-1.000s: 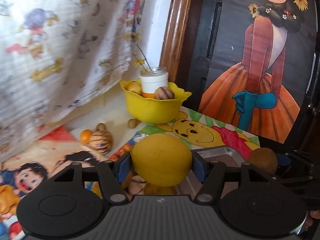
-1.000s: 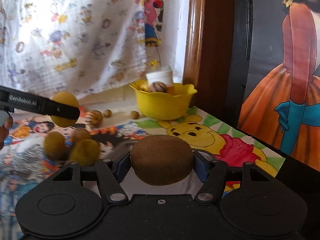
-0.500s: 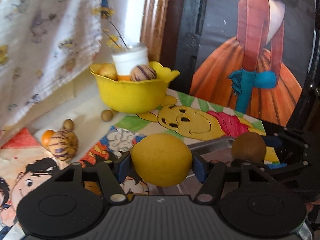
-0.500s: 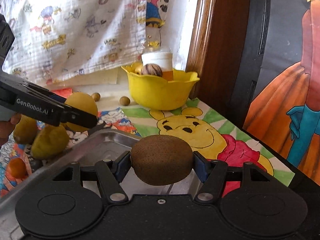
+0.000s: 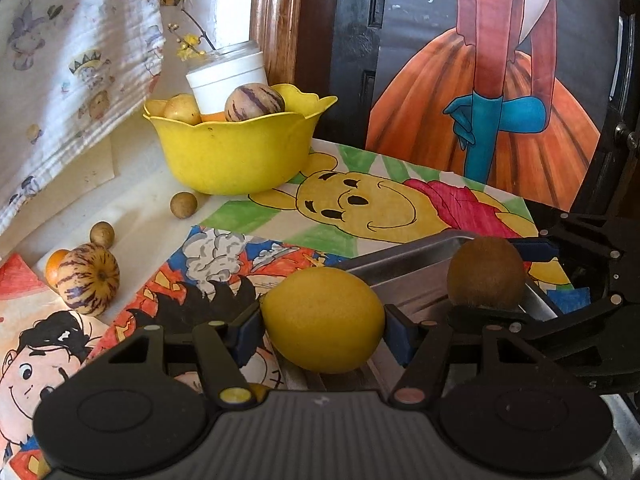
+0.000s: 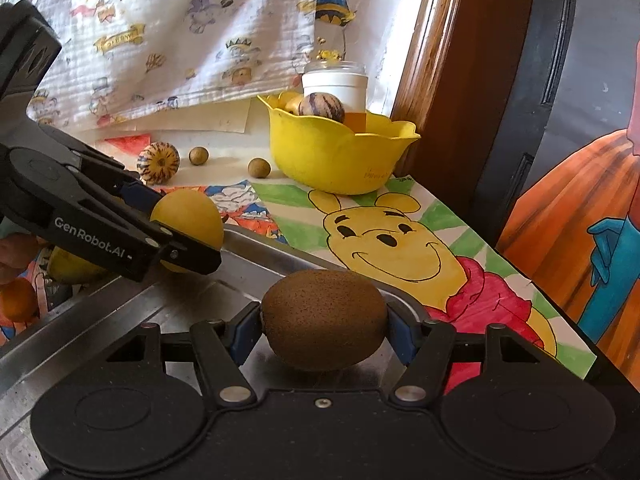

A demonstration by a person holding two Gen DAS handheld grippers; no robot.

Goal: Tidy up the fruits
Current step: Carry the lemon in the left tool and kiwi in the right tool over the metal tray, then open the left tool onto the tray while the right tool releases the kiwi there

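Bowl (image 5: 240, 152) upper centre of left-wrist frame, jar (image 5: 227, 76) and striped fruit (image 5: 254, 103) inside. Two small round fruits (image 5: 183, 205) lower left of bowl. Tray (image 6: 120, 312) lower left of right-wrist frame, bear drawing (image 6: 384, 240) right of it.

Left gripper (image 5: 322, 325) jaws clamped on a lemon (image 5: 322, 320), right gripper (image 6: 323, 325) jaws clamped on a kiwi (image 6: 323, 318)

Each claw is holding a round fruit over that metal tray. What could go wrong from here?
Possibly three things. The yellow fruit and kiwi are round and pinched only at their sides, so either might slip. The left gripper and right gripper are close together over the tray and might collide. Released from any height, a fruit could roll toward the tray's low rim.
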